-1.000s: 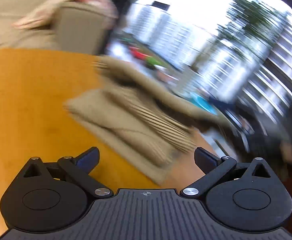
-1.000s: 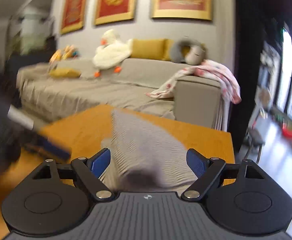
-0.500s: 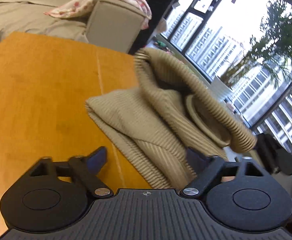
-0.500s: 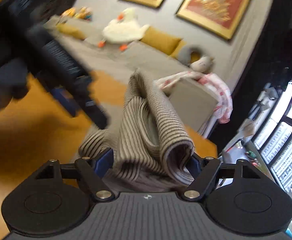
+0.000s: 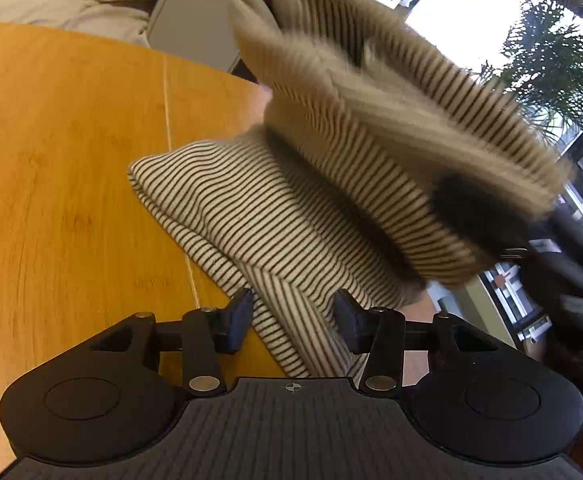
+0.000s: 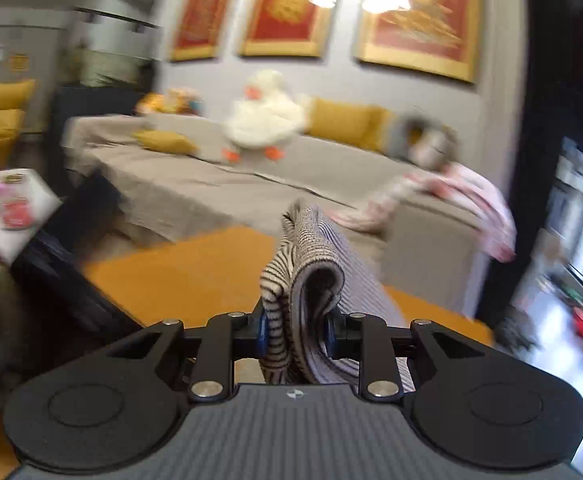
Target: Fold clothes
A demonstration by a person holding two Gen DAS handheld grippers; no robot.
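A beige garment with thin dark stripes [image 5: 275,216] lies bunched on the orange wooden table [image 5: 59,152] in the left wrist view, and its upper part is lifted and blurred at the upper right. My left gripper [image 5: 289,322] has its fingers partly closed around the garment's near edge. In the right wrist view my right gripper [image 6: 296,330] is shut on a bunched fold of the striped garment [image 6: 309,256], held above the table [image 6: 195,276].
A beige sofa [image 6: 251,188] stands beyond the table, with a white plush duck [image 6: 265,118], yellow cushions and a pink floral blanket [image 6: 463,196] over its arm. A dark low stand [image 6: 71,248] is at the left. Large windows [image 5: 547,64] are to the right.
Both grippers have closed from wide open onto the striped garment. The right gripper has lifted its fold up, and the garment's upper part now hangs raised in the left wrist view.
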